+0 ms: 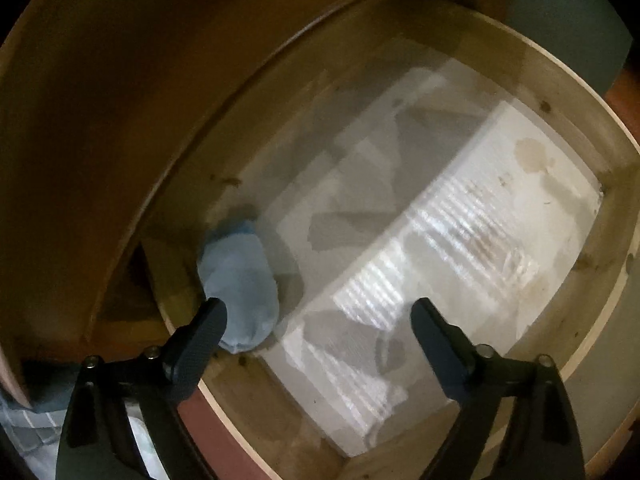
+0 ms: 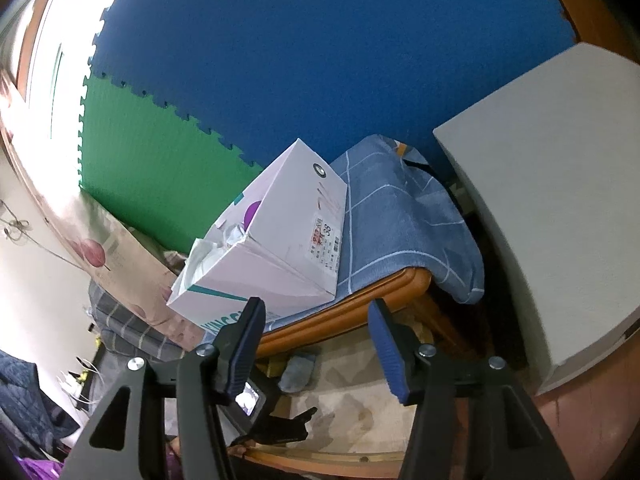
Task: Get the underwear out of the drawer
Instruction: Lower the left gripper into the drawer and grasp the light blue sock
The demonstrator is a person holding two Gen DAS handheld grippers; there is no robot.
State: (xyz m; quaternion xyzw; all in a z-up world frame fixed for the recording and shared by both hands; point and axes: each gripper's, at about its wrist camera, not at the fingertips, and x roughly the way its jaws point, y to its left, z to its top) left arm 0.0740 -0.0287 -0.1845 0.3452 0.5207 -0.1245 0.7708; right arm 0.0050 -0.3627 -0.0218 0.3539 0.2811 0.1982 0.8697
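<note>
In the left wrist view, the wooden drawer (image 1: 600,168) is pulled open, lined with stained white paper (image 1: 480,220). A pale blue bundle of underwear (image 1: 240,280) lies in its near-left corner. My left gripper (image 1: 320,312) is open above the drawer, its left finger (image 1: 204,332) just in front of the bundle. In the right wrist view, my right gripper (image 2: 316,320) is open and empty, pointing away at a bench. The left gripper and the underwear (image 2: 296,372) show small below it.
A wooden bench (image 2: 360,312) carries a white cardboard box (image 2: 272,240) and a blue checked cloth (image 2: 400,216). A grey cabinet side (image 2: 560,208) stands at right. Blue and green foam mats (image 2: 280,60) cover the wall. The dresser front (image 1: 100,120) rises left of the drawer.
</note>
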